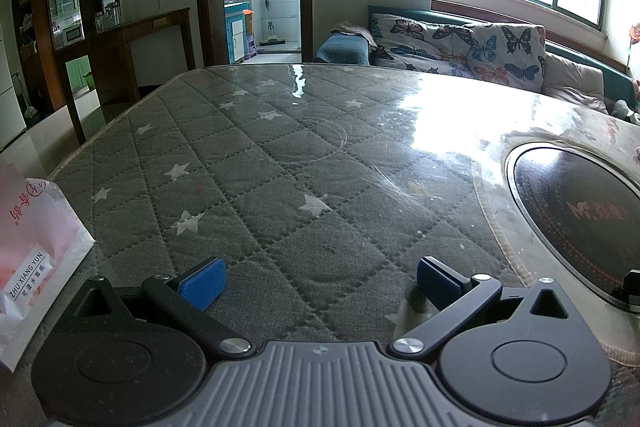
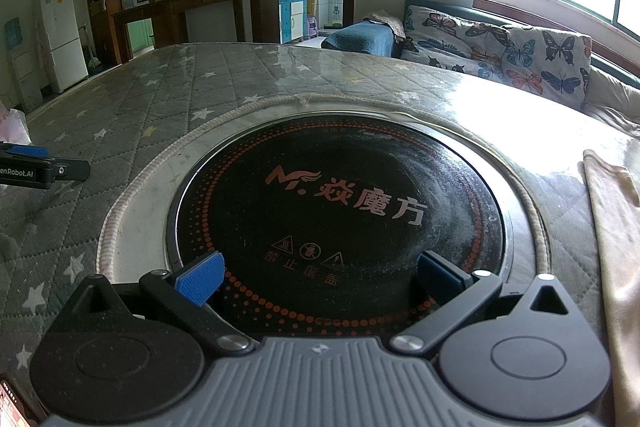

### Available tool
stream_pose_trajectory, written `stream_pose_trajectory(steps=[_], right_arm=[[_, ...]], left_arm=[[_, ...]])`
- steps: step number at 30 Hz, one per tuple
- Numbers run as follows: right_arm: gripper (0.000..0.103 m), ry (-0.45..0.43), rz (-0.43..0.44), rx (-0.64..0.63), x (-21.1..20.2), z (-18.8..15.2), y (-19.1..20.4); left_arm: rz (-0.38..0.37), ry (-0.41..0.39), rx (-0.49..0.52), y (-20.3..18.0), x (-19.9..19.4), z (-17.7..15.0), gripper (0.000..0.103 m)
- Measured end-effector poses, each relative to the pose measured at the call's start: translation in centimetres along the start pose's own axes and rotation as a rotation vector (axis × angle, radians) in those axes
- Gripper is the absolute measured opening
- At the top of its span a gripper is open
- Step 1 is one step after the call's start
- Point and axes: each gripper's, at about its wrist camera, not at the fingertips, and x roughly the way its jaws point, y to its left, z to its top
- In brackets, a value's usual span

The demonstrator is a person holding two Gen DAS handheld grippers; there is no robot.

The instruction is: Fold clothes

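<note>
A beige garment [image 2: 618, 251] lies flat on the table at the far right edge of the right wrist view; only part of it shows. My right gripper [image 2: 320, 277] is open and empty, low over the black round cooktop [image 2: 340, 203], left of the garment. My left gripper [image 1: 320, 279] is open and empty over the grey quilted star-patterned table cover [image 1: 240, 167]. It also shows at the left edge of the right wrist view [image 2: 44, 167]. No garment shows in the left wrist view.
A pink and white paper pack [image 1: 28, 243] lies at the table's left edge. The cooktop [image 1: 576, 223] is set into the table on the right. A sofa with butterfly cushions [image 1: 472, 47] stands behind the table under the window. A phone corner [image 2: 12, 407] shows bottom left.
</note>
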Motion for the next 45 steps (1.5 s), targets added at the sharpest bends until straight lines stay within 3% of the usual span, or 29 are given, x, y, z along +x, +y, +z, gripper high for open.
stream_pose_trajectory(steps=[23, 35, 40, 45], right_arm=[[0.103, 0.027, 0.01, 0.004, 0.3, 0.6, -0.2], [0.103, -0.102, -0.03, 0.051, -6.5, -1.3, -1.8], [0.103, -0.167, -0.061, 0.106, -9.8, -2.5, -3.1], [0.103, -0.258, -0.036, 0.193, -12.6, -4.3, -4.2]], left_arm=[[0.039, 0.018, 0.009, -1.6, 0.0, 0.2, 0.103], [-0.132, -0.03, 0.065, -7.8, -3.7, 1.3, 0.103], [-0.222, -0.041, 0.122, -11.7, -5.3, 1.6, 0.103], [-0.281, -0.055, 0.208, -15.9, -6.7, 1.7, 0.103]])
